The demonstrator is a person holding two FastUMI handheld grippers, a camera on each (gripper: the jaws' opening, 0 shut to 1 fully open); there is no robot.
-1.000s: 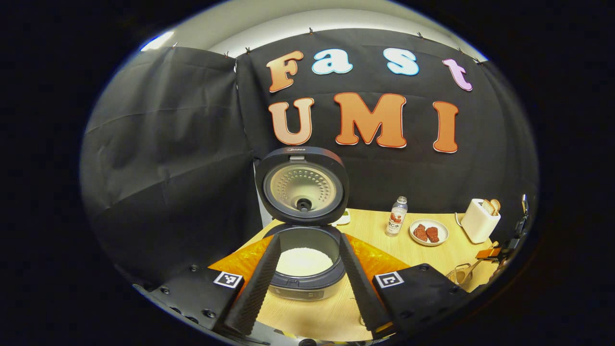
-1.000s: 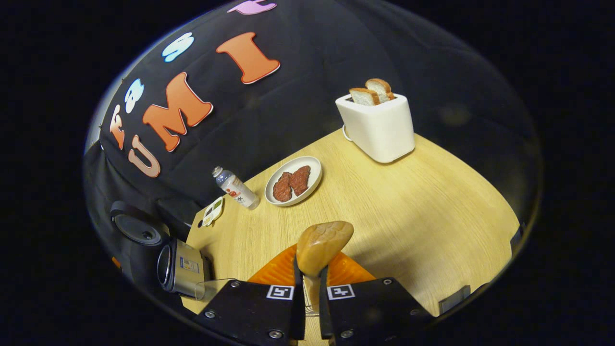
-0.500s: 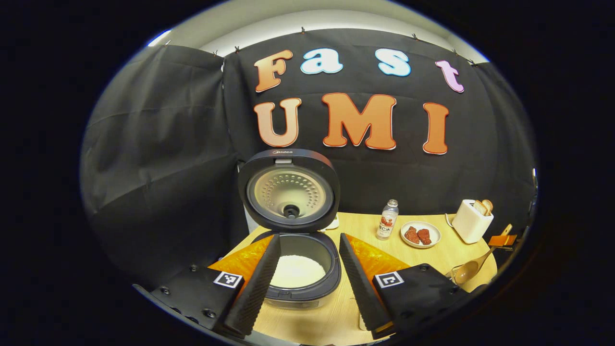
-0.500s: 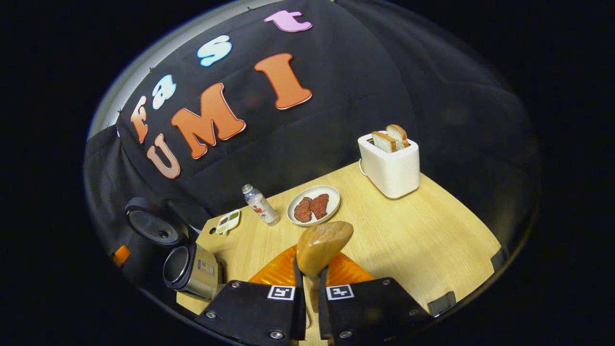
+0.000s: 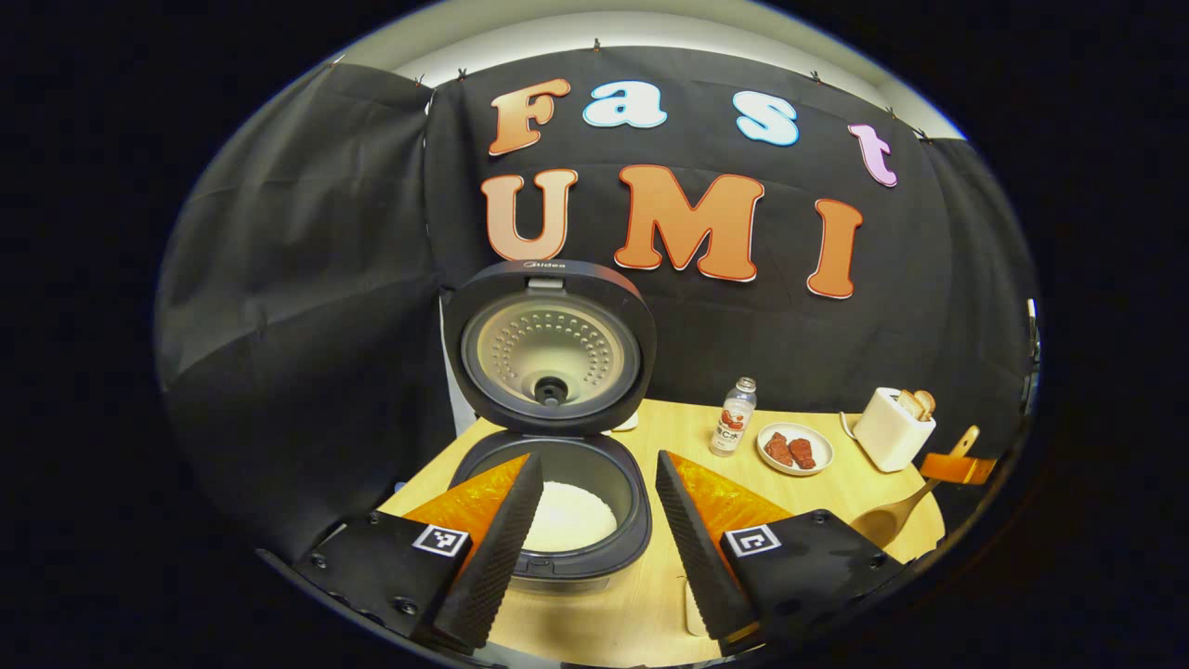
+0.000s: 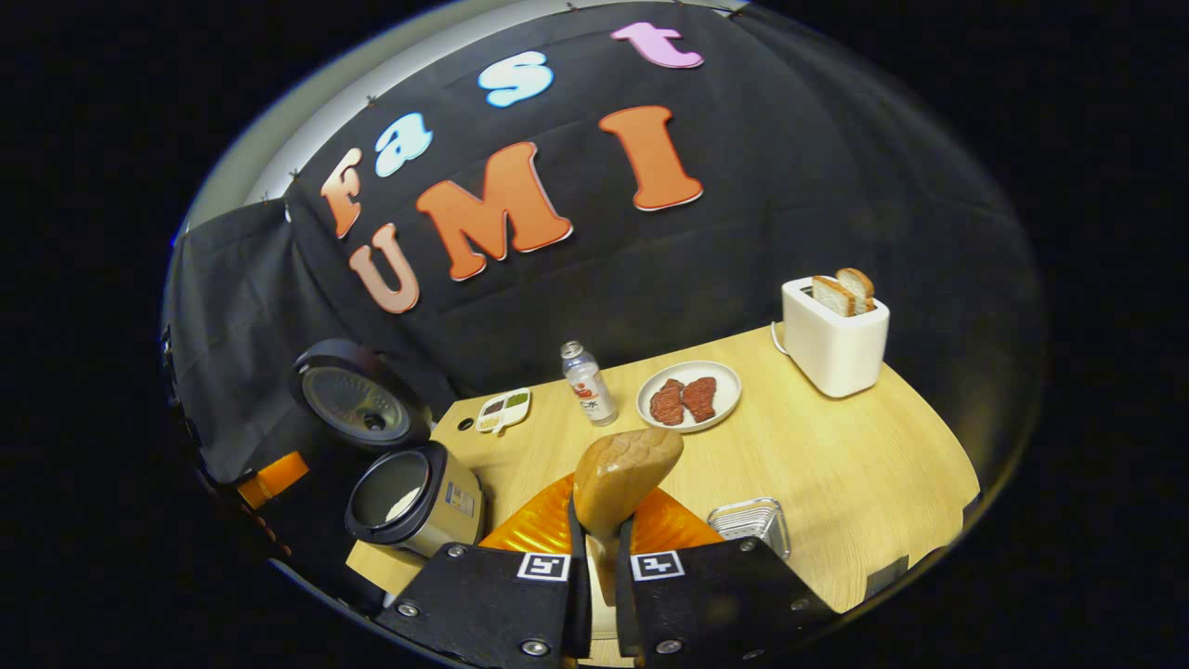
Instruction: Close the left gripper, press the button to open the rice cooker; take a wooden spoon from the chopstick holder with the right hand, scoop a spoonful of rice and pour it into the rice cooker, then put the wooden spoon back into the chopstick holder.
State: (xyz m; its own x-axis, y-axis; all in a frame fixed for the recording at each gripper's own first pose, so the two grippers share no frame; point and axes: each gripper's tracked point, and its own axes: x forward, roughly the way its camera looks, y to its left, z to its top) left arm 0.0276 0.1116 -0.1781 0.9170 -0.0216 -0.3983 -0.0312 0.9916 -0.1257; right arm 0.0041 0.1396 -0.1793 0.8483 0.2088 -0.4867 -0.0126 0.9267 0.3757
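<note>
1. The rice cooker (image 5: pixel 548 483) sits at the left end of the wooden table (image 5: pixel 799 502), right in front of the left gripper (image 5: pixel 594 548). Its lid (image 5: pixel 548 348) stands straight up, showing a round metal inner plate dotted with small holes and a dark knob low in the middle.
2. Inside the dark pot there's a layer of white rice (image 5: pixel 568 516) (it covers the bottom, and the walls above it are bare).
3. The left gripper has its fingers spread wide with nothing between them, and the cooker's open mouth shows in the gap.
4. The right gripper (image 6: pixel 594 595) has its fingers nearly together, pinching the handle of the wooden spoon (image 6: pixel 622 474). The spoon is pale brown wood with visible grain, and its rounded bowl pokes up just past the fingertips.
5. In the left gripper view the same spoon (image 5: pixel 882 525) shows at the far right, above the table's right end, well apart from the cooker.
6. In the right gripper view the cooker (image 6: pixel 413 502) is off to the lower left, with a small metal basket (image 6: pixel 751 522) just right of the spoon.
7. Further back on the table: a small bottle (image 6: pixel 587 383), a plate (image 6: pixel 689 398) with two reddish-brown pieces on it, and a white toaster (image 6: pixel 834 339) with two bread slices sticking out.
</note>
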